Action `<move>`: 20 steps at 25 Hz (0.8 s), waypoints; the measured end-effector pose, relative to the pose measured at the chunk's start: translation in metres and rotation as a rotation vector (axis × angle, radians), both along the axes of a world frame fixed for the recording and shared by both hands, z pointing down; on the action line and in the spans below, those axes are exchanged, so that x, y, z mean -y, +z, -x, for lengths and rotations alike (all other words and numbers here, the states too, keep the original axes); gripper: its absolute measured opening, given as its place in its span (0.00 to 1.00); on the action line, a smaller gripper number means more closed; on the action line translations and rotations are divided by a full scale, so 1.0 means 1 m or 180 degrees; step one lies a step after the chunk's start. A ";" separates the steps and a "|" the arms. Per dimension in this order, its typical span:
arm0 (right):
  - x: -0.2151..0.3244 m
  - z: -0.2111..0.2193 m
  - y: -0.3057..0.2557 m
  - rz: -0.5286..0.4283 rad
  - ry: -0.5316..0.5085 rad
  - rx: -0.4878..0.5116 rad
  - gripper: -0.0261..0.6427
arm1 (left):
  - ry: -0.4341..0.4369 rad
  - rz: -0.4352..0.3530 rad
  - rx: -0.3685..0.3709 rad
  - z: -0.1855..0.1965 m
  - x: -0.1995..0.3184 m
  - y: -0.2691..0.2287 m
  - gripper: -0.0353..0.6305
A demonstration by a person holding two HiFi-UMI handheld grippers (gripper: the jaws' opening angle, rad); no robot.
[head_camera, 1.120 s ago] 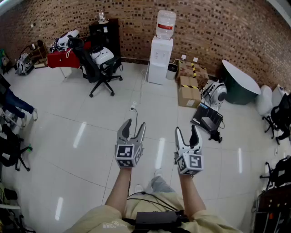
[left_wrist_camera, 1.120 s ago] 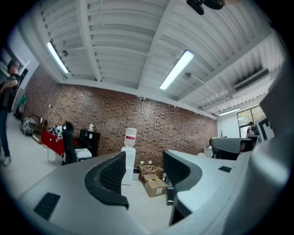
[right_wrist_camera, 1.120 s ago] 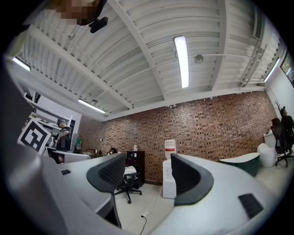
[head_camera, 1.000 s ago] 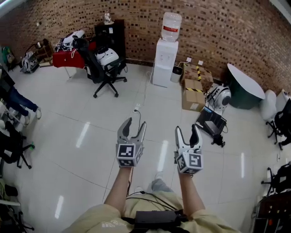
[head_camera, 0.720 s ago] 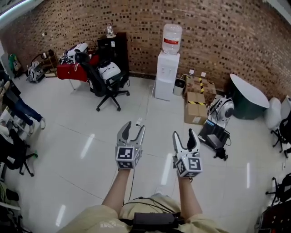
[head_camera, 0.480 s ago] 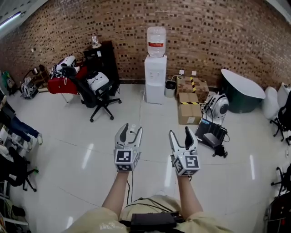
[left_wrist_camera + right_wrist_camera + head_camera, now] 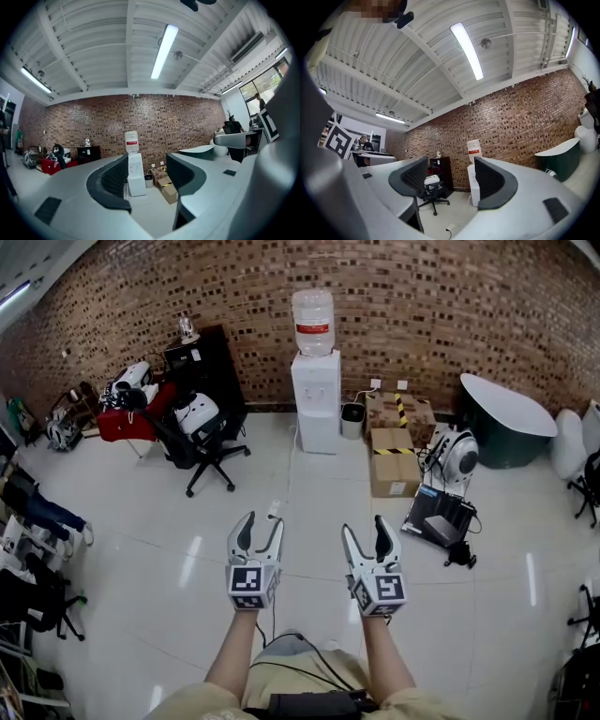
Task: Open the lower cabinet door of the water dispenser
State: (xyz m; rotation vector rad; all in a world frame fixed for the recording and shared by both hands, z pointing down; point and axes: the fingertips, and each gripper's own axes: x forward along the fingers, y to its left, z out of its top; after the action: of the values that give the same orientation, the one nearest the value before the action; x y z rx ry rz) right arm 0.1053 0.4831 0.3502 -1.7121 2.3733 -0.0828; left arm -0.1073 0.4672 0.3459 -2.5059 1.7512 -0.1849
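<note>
Both tongs, left point(image 7: 260, 526) and right point(image 7: 364, 532), gape empty, well short of the dispenser point(image 7: 315, 381) standing straight ahead against the wall point(image 7: 450, 296). Its lower door point(image 7: 316, 427), apparently shut, faces them, with neither hand clearly nearer.

Bright, even light from ceiling tube lights point(image 7: 164, 51) above the tools. Glossy white floor point(image 7: 122, 493): glare streaks left of left tool point(image 7: 262, 518), right of right tool point(image 7: 363, 524). Shadows soft. Heavy fisheye bending, black vignette corners in both gripper views; tool bodies close-up soft.
</note>
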 end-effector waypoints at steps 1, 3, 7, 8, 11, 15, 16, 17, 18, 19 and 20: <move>0.004 -0.003 0.003 0.0044 0.0029 0.0017 0.53 | -0.0004 0.0018 0.0000 0.001 0.005 0.004 0.40; 0.012 -0.010 0.008 0.0115 0.0104 0.0045 0.53 | 0.0005 0.0048 -0.0023 0.000 0.015 0.011 0.40; 0.037 -0.016 0.028 0.0201 0.0144 -0.0004 0.53 | 0.0071 0.0113 -0.0067 -0.008 0.046 0.029 0.40; 0.047 -0.017 0.031 0.0198 0.0142 -0.0020 0.53 | 0.0099 0.0125 -0.0077 -0.012 0.058 0.032 0.40; 0.083 -0.016 0.030 0.0192 0.0151 -0.0114 0.53 | 0.0182 0.0114 -0.0130 -0.018 0.099 0.034 0.40; 0.141 -0.004 0.011 0.0180 0.0109 -0.0262 0.53 | 0.0224 0.0043 -0.0284 -0.017 0.165 0.022 0.40; 0.154 0.000 0.007 0.0171 0.0090 -0.0285 0.53 | 0.0238 0.0020 -0.0298 -0.017 0.180 0.018 0.40; 0.167 0.004 0.003 0.0164 0.0077 -0.0314 0.53 | 0.0254 -0.0004 -0.0302 -0.016 0.194 0.015 0.40; 0.180 0.008 0.001 0.0167 0.0074 -0.0347 0.53 | 0.0272 -0.0028 -0.0304 -0.016 0.208 0.012 0.40; 0.193 0.012 -0.001 0.0177 0.0073 -0.0376 0.53 | 0.0291 -0.0051 -0.0308 -0.015 0.221 0.009 0.40; 0.206 0.016 -0.002 0.0191 0.0069 -0.0400 0.53 | 0.0306 -0.0071 -0.0313 -0.013 0.234 0.007 0.40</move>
State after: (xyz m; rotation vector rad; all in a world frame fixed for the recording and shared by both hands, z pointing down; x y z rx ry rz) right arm 0.0889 0.2774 0.3486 -1.8204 2.4642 -0.0448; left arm -0.0942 0.2331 0.3527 -2.6178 1.6509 -0.0362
